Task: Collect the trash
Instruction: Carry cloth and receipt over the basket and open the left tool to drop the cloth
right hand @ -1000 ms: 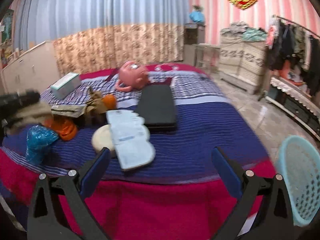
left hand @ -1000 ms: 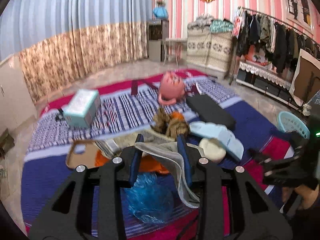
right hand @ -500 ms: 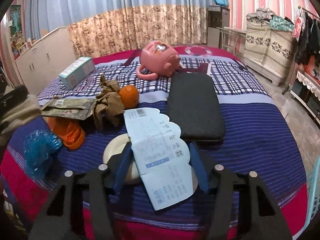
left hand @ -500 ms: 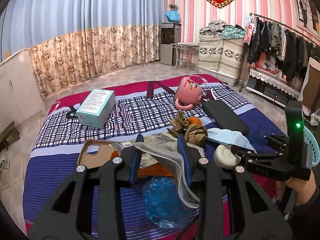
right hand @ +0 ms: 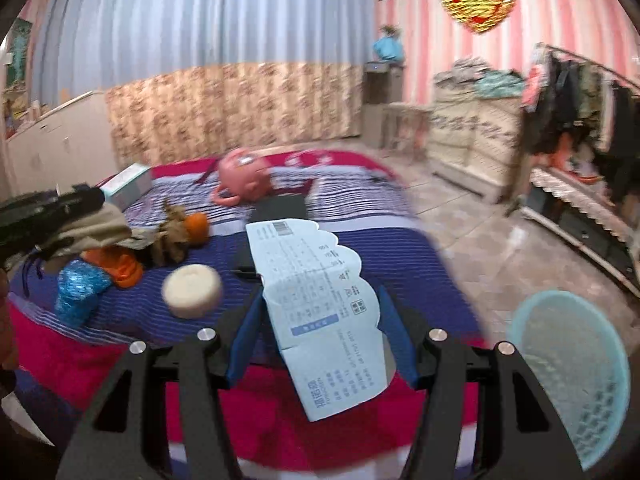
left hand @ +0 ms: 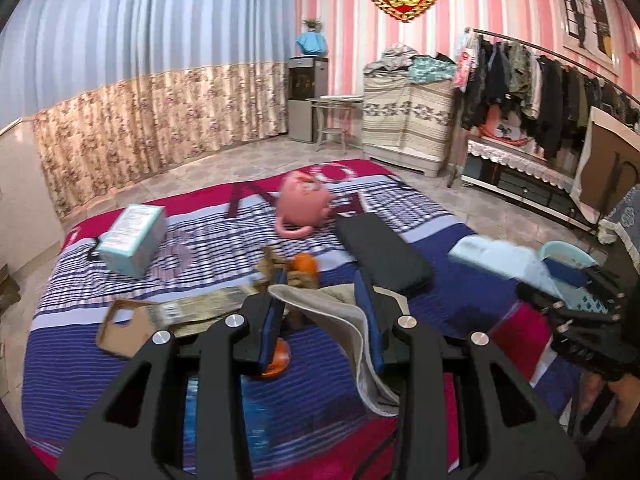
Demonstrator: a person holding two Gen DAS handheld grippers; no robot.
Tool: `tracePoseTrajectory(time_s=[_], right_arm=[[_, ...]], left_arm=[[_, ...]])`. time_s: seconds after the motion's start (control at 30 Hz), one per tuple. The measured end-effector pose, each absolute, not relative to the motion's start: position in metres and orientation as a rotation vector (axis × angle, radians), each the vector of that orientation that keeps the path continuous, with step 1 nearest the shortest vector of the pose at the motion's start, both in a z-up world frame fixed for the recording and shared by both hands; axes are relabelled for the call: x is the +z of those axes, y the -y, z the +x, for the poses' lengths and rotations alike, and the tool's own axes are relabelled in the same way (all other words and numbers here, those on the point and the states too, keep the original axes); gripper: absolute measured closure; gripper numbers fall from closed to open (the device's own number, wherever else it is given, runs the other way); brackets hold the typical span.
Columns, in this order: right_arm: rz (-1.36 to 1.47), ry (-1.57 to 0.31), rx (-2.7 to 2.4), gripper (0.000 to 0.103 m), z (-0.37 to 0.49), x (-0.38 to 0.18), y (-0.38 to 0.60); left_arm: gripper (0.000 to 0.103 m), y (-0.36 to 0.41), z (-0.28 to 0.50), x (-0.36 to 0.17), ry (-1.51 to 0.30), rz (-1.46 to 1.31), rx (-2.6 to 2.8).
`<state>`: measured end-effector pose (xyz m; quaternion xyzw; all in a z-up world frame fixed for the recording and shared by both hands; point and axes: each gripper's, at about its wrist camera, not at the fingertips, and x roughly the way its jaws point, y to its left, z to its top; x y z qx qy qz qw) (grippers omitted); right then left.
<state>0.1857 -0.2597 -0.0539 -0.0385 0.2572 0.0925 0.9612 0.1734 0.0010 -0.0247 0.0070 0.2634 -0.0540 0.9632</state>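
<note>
The right gripper (right hand: 320, 332) is clamped on a pale blue paper packet (right hand: 320, 304), its jaws having just closed in on it. The packet is flat, with a scalloped edge on one side, a barcode at its far end and rows of small print with a darker blue label near the middle. It is lifted clear of the bed (right hand: 380, 248) and tilts over the bed's near red edge. A light blue mesh basket (right hand: 568, 380) stands on the floor to the right of the bed.

The left gripper (left hand: 320, 316) grips a grey-beige cloth (left hand: 348, 320) that droops over its right finger. On the bed beside the packet lie a round cream disc (right hand: 193, 290), a crumpled blue wrapper (right hand: 78, 288), an orange piece (right hand: 120, 266), an orange fruit (right hand: 197, 227) and a brown crumpled wad (right hand: 172, 236).
</note>
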Motion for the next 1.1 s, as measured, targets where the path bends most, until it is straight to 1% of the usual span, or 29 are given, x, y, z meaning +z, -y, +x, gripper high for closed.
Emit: tracePoseTrajectory(time_s=[0.2,0.47,0.67,0.93,1.1], right_arm=[[-0.059,-0.473,0.027,0.046,0.158,-0.039,0.33],[0.022,-0.443,-0.198,0.046,0.133,-0.038,0.426],[0.048,-0.44,-0.304,0.046,0.12,-0.044,0.467],[0.082,-0.448,-0.381,0.046,0.118,-0.053,0.506],[0.09,-0.457,-0.397,0.046,0.121,-0.059,0.517]], left_arm=[[0.069,0.058,0.178,-0.027,-0.519,0.031,-0.192],[0.069,0.137,0.181,-0.027,-0.489,0.062,-0.331],[0.069,0.202,0.186,-0.028,-0.461,0.085,-0.45],[0.069,0.292,0.199,-0.049,-0.481,0.129,-0.597],[0.069,0.327,0.211,-0.06,-0.507,0.137,-0.638]])
